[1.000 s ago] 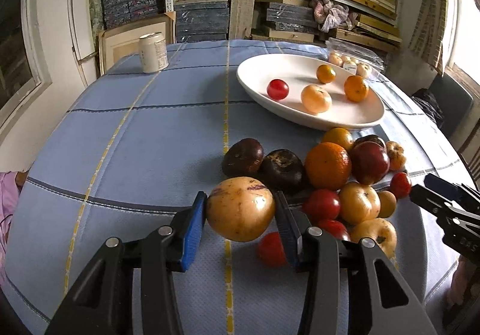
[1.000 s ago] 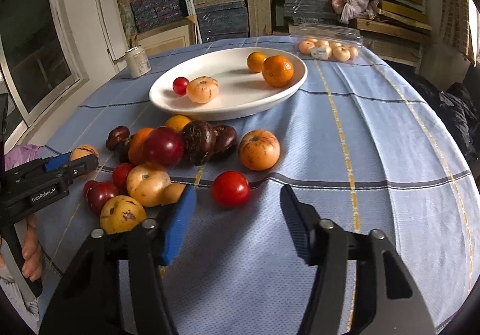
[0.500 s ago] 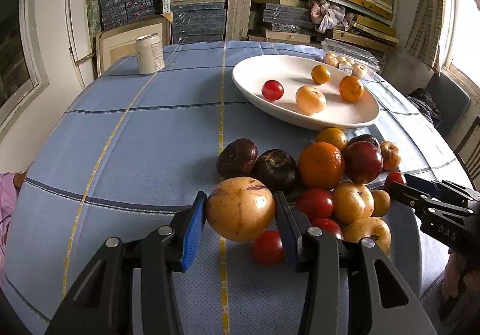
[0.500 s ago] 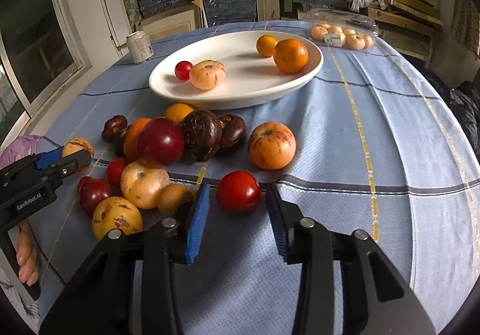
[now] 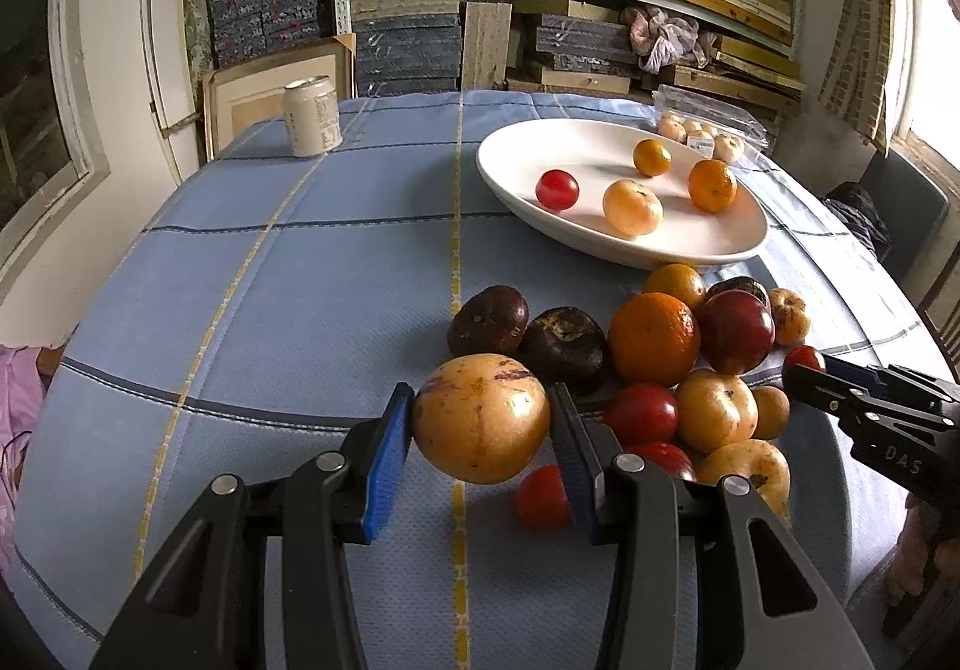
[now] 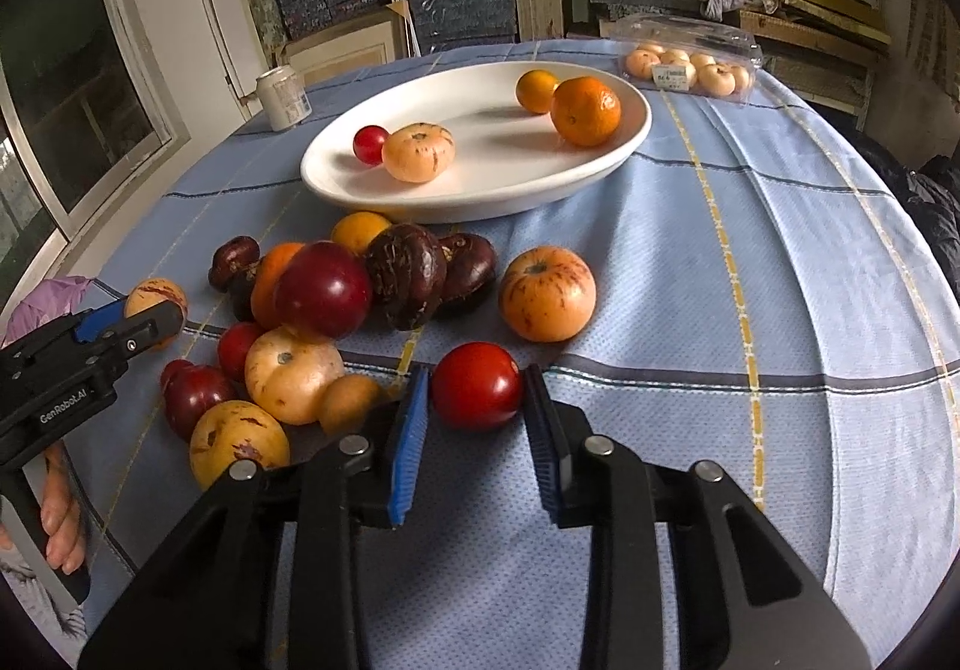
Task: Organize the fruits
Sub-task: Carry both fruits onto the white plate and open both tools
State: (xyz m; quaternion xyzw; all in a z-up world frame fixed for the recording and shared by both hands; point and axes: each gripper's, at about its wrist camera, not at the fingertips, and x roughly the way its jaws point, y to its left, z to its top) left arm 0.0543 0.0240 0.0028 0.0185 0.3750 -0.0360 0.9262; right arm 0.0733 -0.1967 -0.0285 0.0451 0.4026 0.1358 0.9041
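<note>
Right wrist view: right gripper closing on a red tomato lying on the tablecloth just short of the white plate, pads at its sides. Left gripper clamped on a yellow purple-streaked fruit, nearer than the plate and beside the loose pile. On the plate only four fruits; well over a dozen off it, heaped just in front. Judged early going, most sorting left.
</note>
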